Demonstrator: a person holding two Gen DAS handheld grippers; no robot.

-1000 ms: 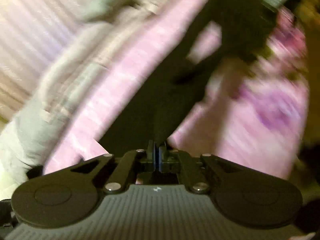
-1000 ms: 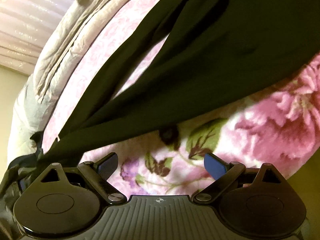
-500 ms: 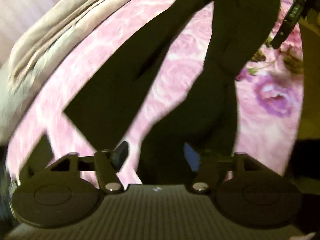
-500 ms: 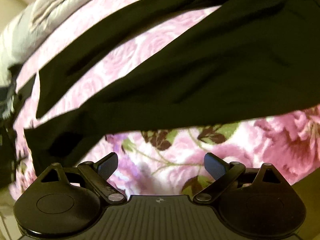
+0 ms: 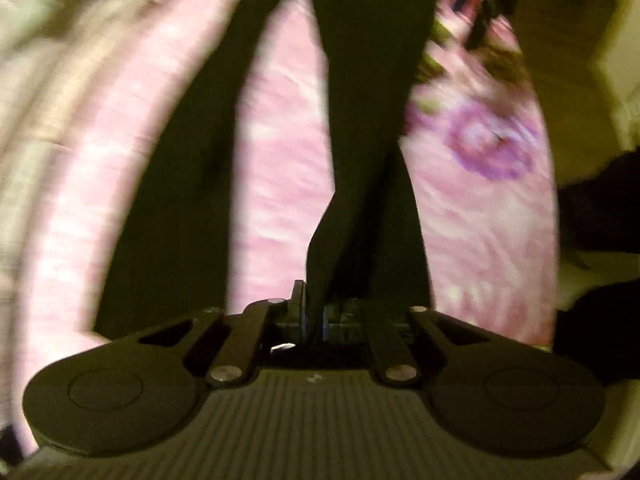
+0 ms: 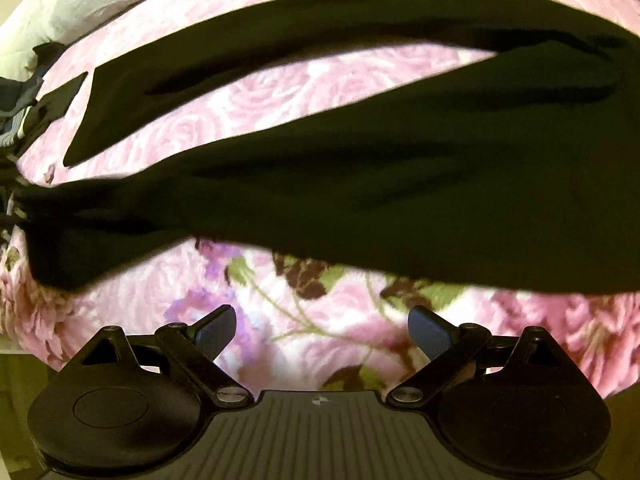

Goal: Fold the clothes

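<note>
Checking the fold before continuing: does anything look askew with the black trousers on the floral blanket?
Yes. The black trousers lie splayed, legs spread in a V on the pink floral blanket, not aligned; the left tool pinches one leg's end.

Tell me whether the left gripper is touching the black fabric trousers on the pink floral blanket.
Touching. The left wrist view shows the left gripper with jaws just closed on a fold of the black trousers, pinched between its pads.
</note>
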